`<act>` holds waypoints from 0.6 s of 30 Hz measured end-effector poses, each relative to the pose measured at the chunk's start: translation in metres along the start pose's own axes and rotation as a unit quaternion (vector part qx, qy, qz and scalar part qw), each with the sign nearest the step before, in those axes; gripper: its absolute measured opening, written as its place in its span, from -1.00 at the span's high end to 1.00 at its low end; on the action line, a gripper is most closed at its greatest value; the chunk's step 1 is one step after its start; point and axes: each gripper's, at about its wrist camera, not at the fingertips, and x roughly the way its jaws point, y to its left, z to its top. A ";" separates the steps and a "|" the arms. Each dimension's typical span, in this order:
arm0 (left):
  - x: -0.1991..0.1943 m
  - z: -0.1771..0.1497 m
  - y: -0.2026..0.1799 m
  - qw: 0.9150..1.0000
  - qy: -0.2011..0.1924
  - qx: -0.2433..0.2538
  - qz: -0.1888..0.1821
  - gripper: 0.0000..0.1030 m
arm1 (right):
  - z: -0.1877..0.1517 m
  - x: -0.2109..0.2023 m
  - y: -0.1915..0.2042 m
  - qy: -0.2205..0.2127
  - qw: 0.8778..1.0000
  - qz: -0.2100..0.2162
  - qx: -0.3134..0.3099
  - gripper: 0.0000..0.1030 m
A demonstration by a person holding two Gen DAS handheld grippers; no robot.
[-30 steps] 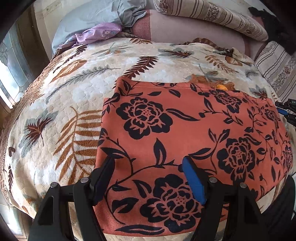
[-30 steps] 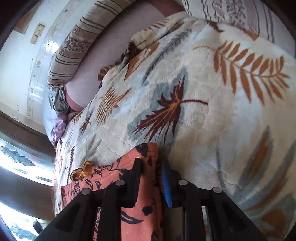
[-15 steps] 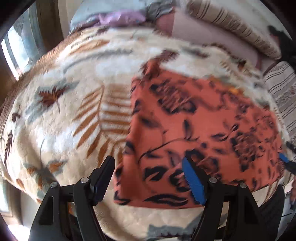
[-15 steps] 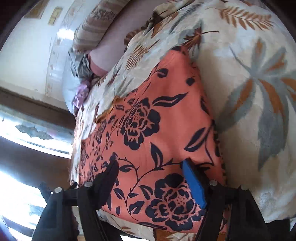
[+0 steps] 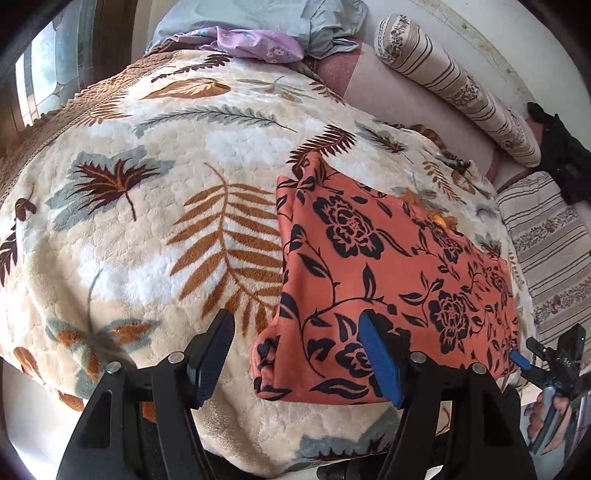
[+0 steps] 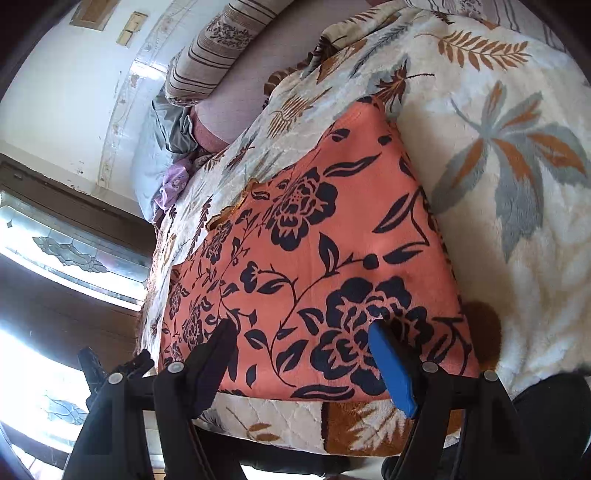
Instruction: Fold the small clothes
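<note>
Pillows edge the leaf-print blanket; both tools, left released, right opening, grip nothing.

The garment lies flat on the blanket, near the bed's front edge. Behind the garment, at the blanket's far edge, lie a bolster and a pile of clothes. A window stands left of the garment, beyond the blanket.
</note>
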 end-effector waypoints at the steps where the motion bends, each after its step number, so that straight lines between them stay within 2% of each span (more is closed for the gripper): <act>1: 0.002 0.004 0.002 1.000 0.004 -0.003 -0.013 -0.37 | -0.001 0.001 0.000 0.001 1.000 -0.001 -0.002 -0.49; 3: 0.013 0.014 0.007 0.998 0.030 -0.017 -0.043 -0.37 | -0.001 0.002 0.001 0.001 1.000 -0.001 -0.008 -0.49; 4: 0.017 0.016 0.009 0.998 0.039 -0.029 -0.044 -0.37 | -0.001 0.004 0.002 0.001 1.000 -0.001 -0.008 -0.49; 5: 0.022 0.018 0.009 0.997 0.045 -0.038 -0.045 -0.29 | 0.000 0.005 0.002 0.001 1.000 -0.002 -0.008 -0.49; 6: 0.023 0.017 0.008 0.997 0.049 -0.040 -0.052 -0.10 | 0.000 0.005 0.002 0.000 1.000 -0.002 -0.008 -0.49; 7: 0.024 0.016 0.006 0.996 0.053 -0.040 -0.059 -0.01 | -0.001 0.005 0.002 -0.001 1.000 -0.001 -0.008 -0.49; 8: 0.026 0.015 0.004 0.996 0.061 -0.040 -0.057 0.04 | -0.001 0.005 0.001 -0.002 1.000 0.000 -0.007 -0.49; 12: 0.043 0.014 0.006 0.995 0.086 -0.043 -0.023 0.05 | -0.001 0.007 -0.004 0.002 1.000 0.001 0.000 -0.49; 15: 0.043 0.013 0.005 0.995 0.083 -0.039 -0.033 0.07 | 0.000 0.007 -0.003 0.002 1.000 0.001 -0.004 -0.49; 16: 0.042 0.013 0.003 0.996 0.082 -0.031 -0.032 0.13 | 0.000 0.007 -0.003 0.002 1.000 0.001 -0.005 -0.49; 18: 0.043 0.013 -0.001 0.996 0.088 -0.012 -0.008 0.81 | 0.000 0.007 -0.005 0.002 1.000 0.002 -0.004 -0.49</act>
